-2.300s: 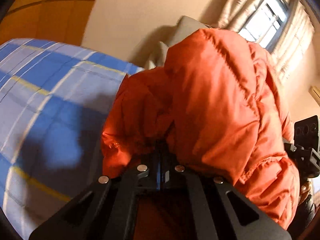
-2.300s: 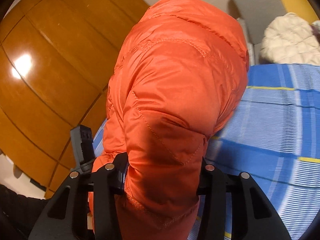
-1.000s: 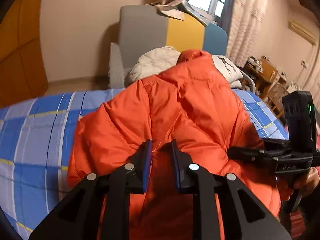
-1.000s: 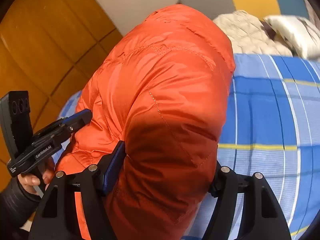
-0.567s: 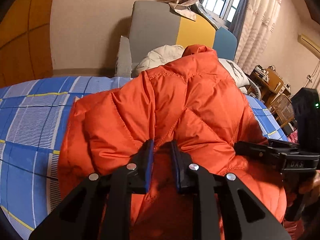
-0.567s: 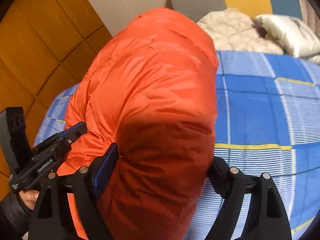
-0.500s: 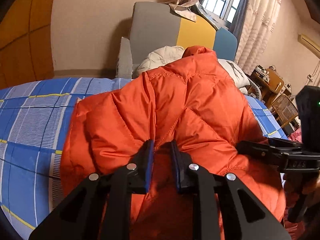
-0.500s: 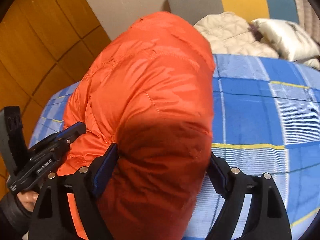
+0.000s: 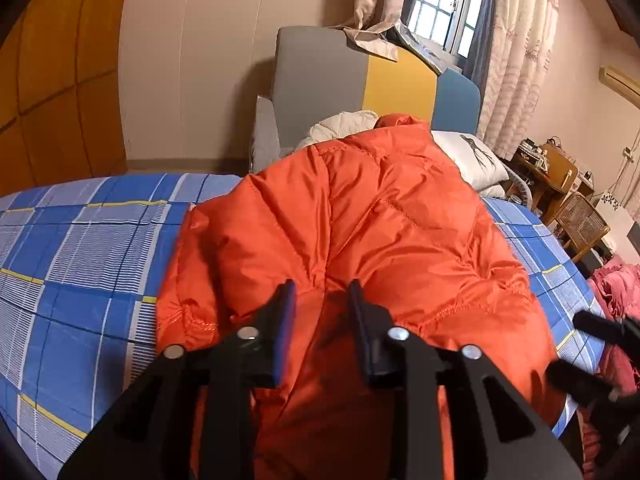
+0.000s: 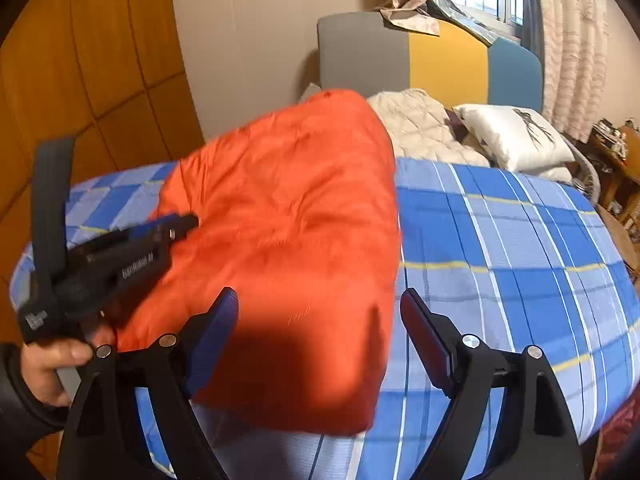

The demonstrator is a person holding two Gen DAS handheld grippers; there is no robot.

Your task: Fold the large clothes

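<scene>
Change: both claws gripped the orange jacket a moment ago; now the right one has let go and drawn back, and the jacket lies flat on the bed.
Jacket: orange jacket (image 9: 372,232), puffy, quilted in stitched panels, slightly shiny, lying in a folded rounded heap directly ahead of both claws.
Bed cover: bed sheet (image 10: 512,248), blue, white and yellow checked cloth, smooth, spreading beneath and to the sides of the claws.
Left claw: left gripper (image 9: 322,300) has its jaws narrowly apart and opening; a ridge of jacket sits between the pads, which no longer pinch it.
Right claw: right gripper (image 10: 320,316) stands wide, holding nothing; the jacket's near edge lies between its fingers without touching the pads.
Beyond the claws: cream quilted bedding (image 10: 424,128) and a white pillow (image 10: 516,136), soft and rumpled.
</scene>
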